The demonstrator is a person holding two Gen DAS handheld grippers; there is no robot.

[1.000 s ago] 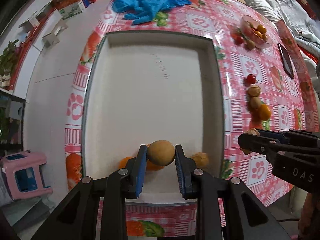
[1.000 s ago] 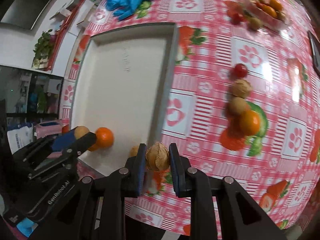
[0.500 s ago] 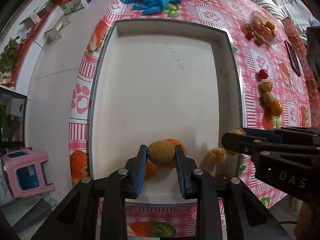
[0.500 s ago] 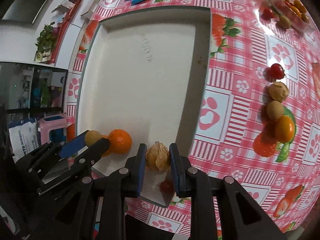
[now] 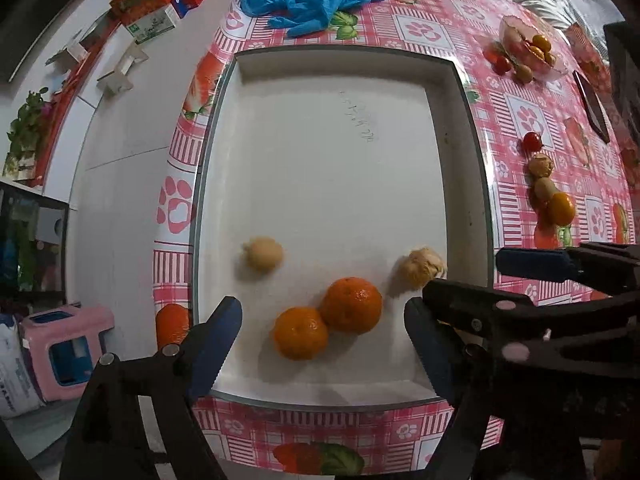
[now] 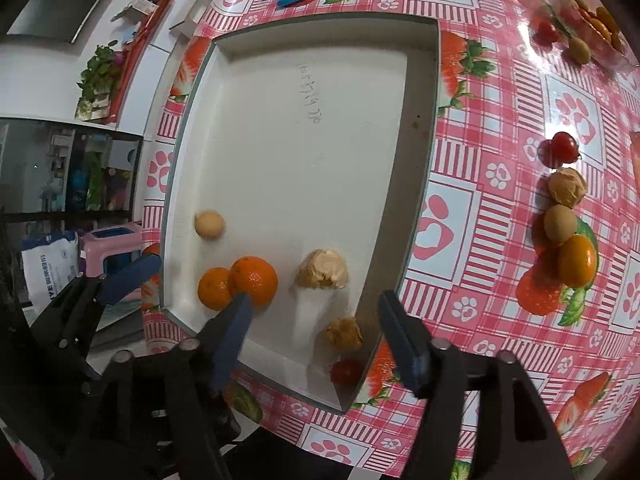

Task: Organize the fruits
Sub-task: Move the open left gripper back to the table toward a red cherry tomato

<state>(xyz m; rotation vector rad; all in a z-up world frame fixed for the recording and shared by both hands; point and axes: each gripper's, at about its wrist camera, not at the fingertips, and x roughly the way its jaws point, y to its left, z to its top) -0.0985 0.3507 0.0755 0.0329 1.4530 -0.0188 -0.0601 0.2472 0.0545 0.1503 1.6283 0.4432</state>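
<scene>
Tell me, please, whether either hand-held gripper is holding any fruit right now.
Neither: the left hand-held gripper and right hand-held gripper have just been opening and stand empty above the tray.

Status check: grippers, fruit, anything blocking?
Left gripper and right gripper just opened, both empty. Six fruits in white tray. Four fruits in row wait on tablecloth. Nothing blocking.

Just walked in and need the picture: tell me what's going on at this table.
A person with two handheld grippers is sorting fruit into a white tray. The left gripper and right gripper have just been opening, with nothing clamped. The tray holds two oranges, a round tan fruit and husked fruits. More fruit waits on the tablecloth.
</scene>
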